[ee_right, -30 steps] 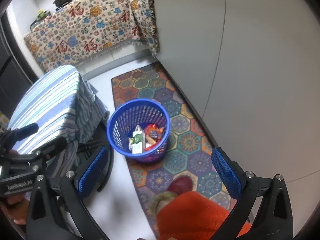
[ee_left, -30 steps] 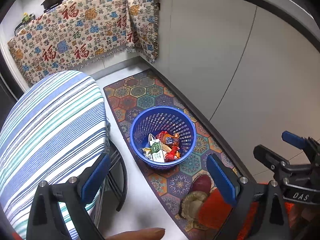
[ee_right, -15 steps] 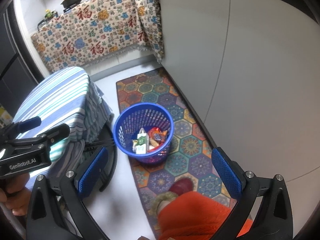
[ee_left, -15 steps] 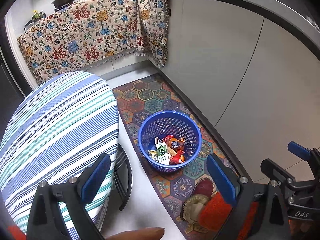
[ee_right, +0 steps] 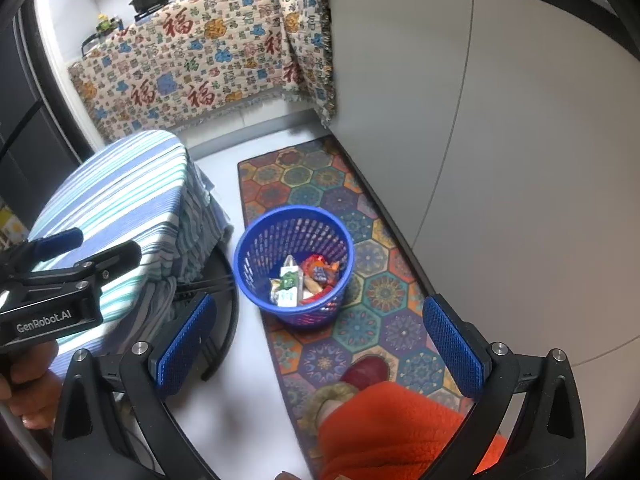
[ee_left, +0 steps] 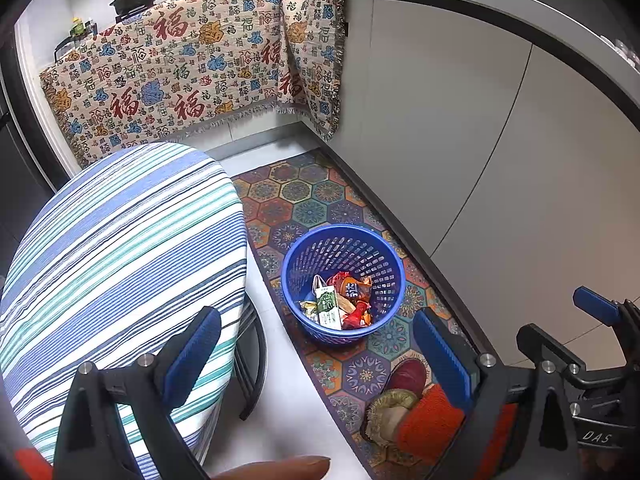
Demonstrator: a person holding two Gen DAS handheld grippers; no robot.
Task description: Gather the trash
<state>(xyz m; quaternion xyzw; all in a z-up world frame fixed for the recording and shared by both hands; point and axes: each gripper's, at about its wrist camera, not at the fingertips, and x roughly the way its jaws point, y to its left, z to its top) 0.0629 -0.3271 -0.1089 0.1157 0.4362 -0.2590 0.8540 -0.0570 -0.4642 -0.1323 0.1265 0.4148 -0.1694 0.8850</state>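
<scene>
A blue plastic basket [ee_left: 384,312] stands on the patterned rug, also seen in the right wrist view [ee_right: 256,280]. It holds trash [ee_left: 340,300]: a green-and-white carton, red and orange wrappers. The trash also shows in the right wrist view [ee_right: 304,280]. My left gripper [ee_left: 316,356] is open and empty, held high above the floor, near the basket's front. My right gripper [ee_right: 316,344] is open and empty, also high above the basket. Each gripper shows at the edge of the other's view.
A stool with a blue striped cover [ee_left: 112,256] stands left of the basket. A colourful hexagon rug [ee_left: 320,208] runs along grey cabinets [ee_left: 500,160]. A patterned cloth [ee_left: 180,76] hangs at the back. My foot in a slipper and orange trouser leg [ee_right: 384,432] are below.
Both grippers have risen and pulled back from the basket, so it looks smaller and lower in both views. Both stay open and empty.
</scene>
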